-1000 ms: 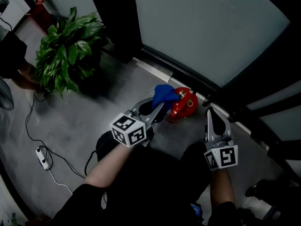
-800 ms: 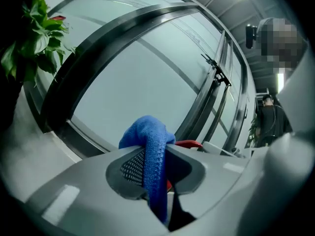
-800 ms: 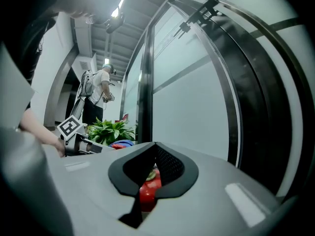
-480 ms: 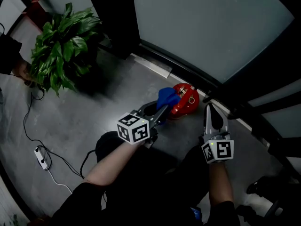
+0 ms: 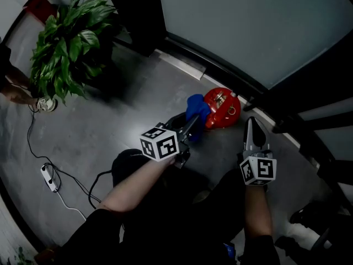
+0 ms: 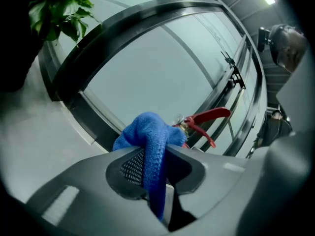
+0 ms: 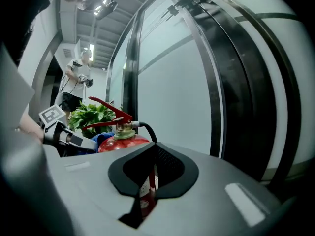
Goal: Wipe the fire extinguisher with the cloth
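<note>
1. My left gripper (image 5: 193, 122) is clamped on a blue cloth (image 5: 197, 105). In the left gripper view the fabric (image 6: 147, 134) hangs down between the jaws and bunches above them.
2. The red fire extinguisher (image 5: 223, 109) stands on the grey floor (image 5: 110, 120), far from me and close to the foot of a frosted glass wall (image 5: 248, 26). Its valve, lever and black hose face up toward my head camera.
3. In the head view the bunched cloth meets the extinguisher's left side. In the left gripper view the red lever (image 6: 209, 116) shows just past the cloth, to its right.
4. My right gripper (image 5: 251, 127) is to the right of the extinguisher, a little apart from it. Its jaws are drawn together to a narrow slit and hold nothing.
5. Through that slit the right gripper view shows the extinguisher's red body and pale label (image 7: 146, 188). The brass neck and red lever rise above the jaws.
6. A leafy green plant (image 5: 69, 37) stands far left on the floor. Leaves cover its pot, so I cannot tell what it holds.
7. A white power strip (image 5: 49, 181) lies near left, with dark cable trailing from it.
8. The right gripper view shows a person (image 7: 78, 80) standing far off, beyond the plant.
</note>
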